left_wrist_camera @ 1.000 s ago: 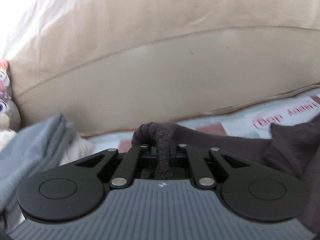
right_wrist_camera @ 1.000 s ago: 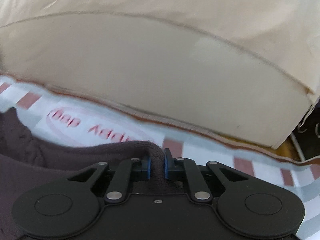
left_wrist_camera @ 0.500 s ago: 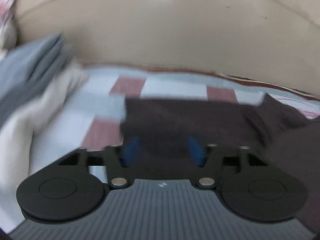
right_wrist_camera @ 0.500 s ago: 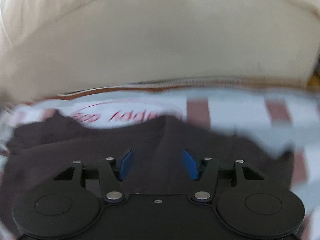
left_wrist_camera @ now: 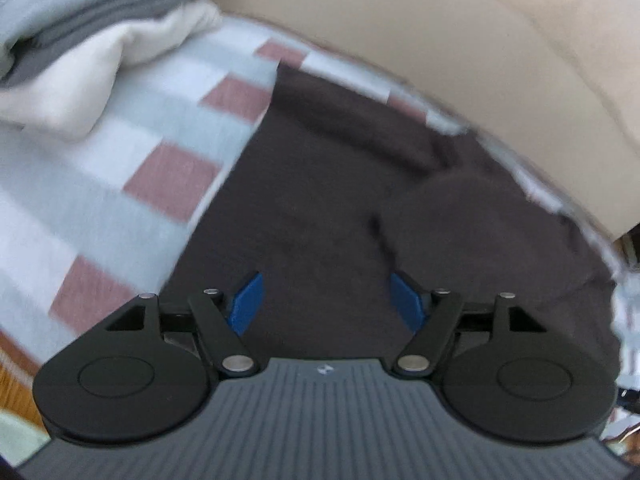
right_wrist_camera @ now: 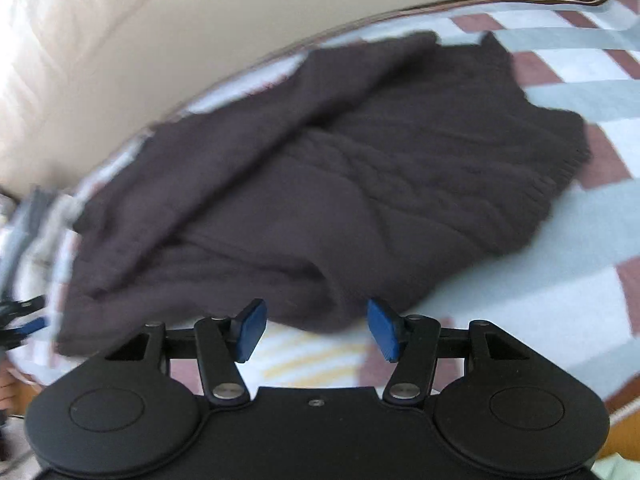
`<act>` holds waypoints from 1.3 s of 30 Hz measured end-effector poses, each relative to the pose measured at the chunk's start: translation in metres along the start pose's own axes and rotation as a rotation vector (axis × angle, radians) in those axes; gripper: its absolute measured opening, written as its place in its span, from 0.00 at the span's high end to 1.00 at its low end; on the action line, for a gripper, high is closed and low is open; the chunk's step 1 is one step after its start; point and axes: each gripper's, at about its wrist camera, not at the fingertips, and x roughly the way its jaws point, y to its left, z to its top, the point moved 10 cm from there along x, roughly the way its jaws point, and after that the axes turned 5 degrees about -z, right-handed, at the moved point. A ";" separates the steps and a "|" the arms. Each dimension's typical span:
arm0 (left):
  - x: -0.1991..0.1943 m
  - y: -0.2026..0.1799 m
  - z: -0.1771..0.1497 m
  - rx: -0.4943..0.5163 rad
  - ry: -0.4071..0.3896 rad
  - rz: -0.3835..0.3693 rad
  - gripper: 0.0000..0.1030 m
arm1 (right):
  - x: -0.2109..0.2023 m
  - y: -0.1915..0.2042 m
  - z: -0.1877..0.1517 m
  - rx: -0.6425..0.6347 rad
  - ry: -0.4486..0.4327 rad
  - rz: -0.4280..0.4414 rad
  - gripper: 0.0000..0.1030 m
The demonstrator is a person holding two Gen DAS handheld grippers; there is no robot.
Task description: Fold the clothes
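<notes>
**A:** What did the left wrist view show?

**B:** The left gripper (left_wrist_camera: 324, 304) pointed down at a dark knitted sweater (left_wrist_camera: 320, 200) lying flat on a checked blanket (left_wrist_camera: 120, 152) over a bed. Its blue pads were apart and spreading further, with nothing pressed between them; the knit lay below and ahead of them. A pile of folded grey and white clothes (left_wrist_camera: 100, 28) sat at the upper left, likely set aside as finished. A beige cushion (left_wrist_camera: 480, 40) ran behind.

**B:** And the right wrist view?

**A:** The right gripper (right_wrist_camera: 316, 328) was also apart and gripped nothing. The sweater (right_wrist_camera: 340, 184) lay just ahead of it, its near folded edge close to the pads, doubled over itself, probably one fold done. The picture was blurred, so I could not tell whether the pads brushed the cloth. The blanket (right_wrist_camera: 560, 280) showed to the right.
</notes>
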 end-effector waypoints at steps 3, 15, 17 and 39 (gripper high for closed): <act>-0.003 -0.007 -0.021 -0.055 0.025 -0.058 0.32 | 0.007 -0.012 -0.007 0.022 0.004 -0.050 0.42; 0.000 0.023 -0.051 -0.180 0.094 0.069 0.31 | 0.001 -0.016 0.003 -0.054 -0.153 -0.119 0.89; 0.004 0.030 -0.055 -0.204 0.110 0.087 0.31 | -0.010 -0.018 0.002 -0.097 -0.173 -0.159 0.89; 0.024 0.046 -0.013 0.141 0.100 0.285 0.31 | 0.018 -0.024 -0.008 -0.076 -0.154 -0.147 0.85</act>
